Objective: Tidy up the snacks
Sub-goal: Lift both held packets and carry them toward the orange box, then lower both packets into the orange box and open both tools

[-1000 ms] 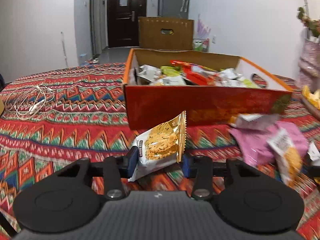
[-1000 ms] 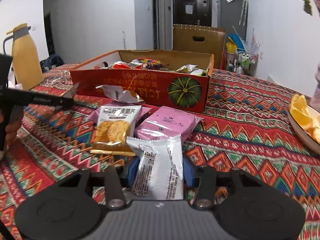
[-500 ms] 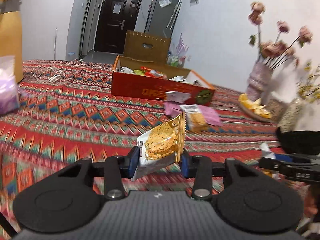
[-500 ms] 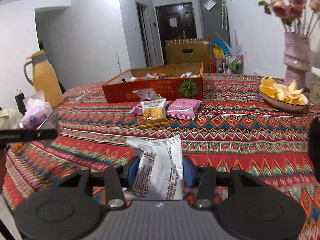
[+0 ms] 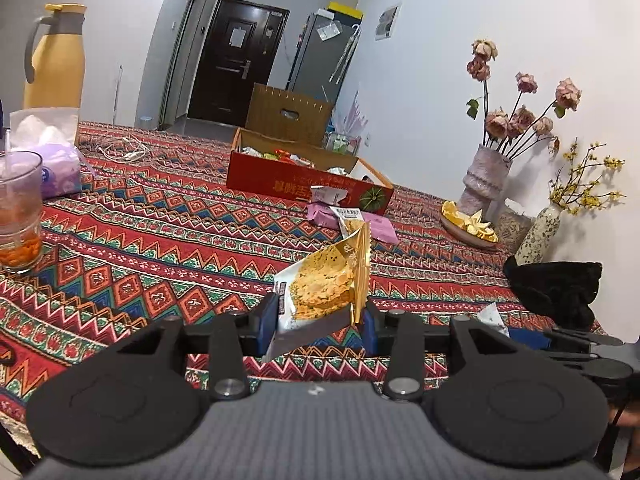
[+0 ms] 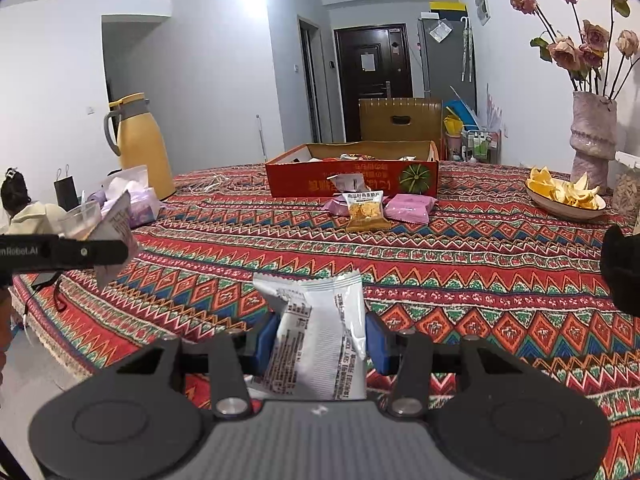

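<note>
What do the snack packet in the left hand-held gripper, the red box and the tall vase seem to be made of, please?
Snack packet: glossy plastic film with a gold foil-like edge; it creases and shines.
Red box: printed cardboard, going by the plain brown inner walls and folded edges.
Tall vase: probably ceramic or stone-look pottery, with a rough, mottled matte surface; the exact material is unclear.

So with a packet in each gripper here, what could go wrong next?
The left gripper pinches the cracker packet by its lower edge only, so it could slip out. The glass of drink stands near the table edge and might be knocked by a sweeping arm. The right gripper holds the white packet more securely.
</note>
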Demonstrator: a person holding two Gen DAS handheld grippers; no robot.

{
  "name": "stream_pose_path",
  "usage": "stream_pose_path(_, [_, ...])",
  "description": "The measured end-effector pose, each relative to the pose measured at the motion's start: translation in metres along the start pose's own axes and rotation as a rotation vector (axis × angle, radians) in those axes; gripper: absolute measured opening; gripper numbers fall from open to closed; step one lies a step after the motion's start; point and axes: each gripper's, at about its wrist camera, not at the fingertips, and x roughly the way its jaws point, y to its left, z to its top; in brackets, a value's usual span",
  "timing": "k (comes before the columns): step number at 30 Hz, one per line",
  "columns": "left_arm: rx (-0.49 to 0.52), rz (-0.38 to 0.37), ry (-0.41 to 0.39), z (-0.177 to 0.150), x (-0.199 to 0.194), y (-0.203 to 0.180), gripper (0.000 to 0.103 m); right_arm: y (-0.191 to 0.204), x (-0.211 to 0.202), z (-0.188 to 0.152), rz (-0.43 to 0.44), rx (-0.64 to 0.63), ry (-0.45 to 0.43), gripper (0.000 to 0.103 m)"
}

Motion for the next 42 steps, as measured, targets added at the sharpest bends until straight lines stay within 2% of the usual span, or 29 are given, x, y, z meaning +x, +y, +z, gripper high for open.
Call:
stream_pose_path(11, [0.012, -0.016, -0.017, 0.005, -0.002, -0.003, 0.041, 0.001, -0.005, 0.004, -0.014, -0.003, -0.019, 0.046])
stream_pose_path(18, [0.04, -0.01, -0.034, 0.035, 0.027, -0.002, 0.041, -0.008, 0.022, 0.03, -0.013, -0.034, -0.024, 0.046])
stream_pose_path(28, [0.113, -0.017, -0.073, 0.102, 0.097, 0.005, 0.041, -0.027, 0.079, 0.099, -0.039, -0.116, -0.09, 0.046])
stream_pose_path(34, [0.134, -0.033, -0.109, 0.148, 0.145, 0.01, 0.042, -0.033, 0.117, 0.15, -0.012, -0.183, -0.135, 0.046])
stream_pose_path(42, [0.104, -0.003, -0.11, 0.208, 0.233, 0.029, 0.042, -0.041, 0.206, 0.213, 0.072, -0.19, -0.149, 0.046])
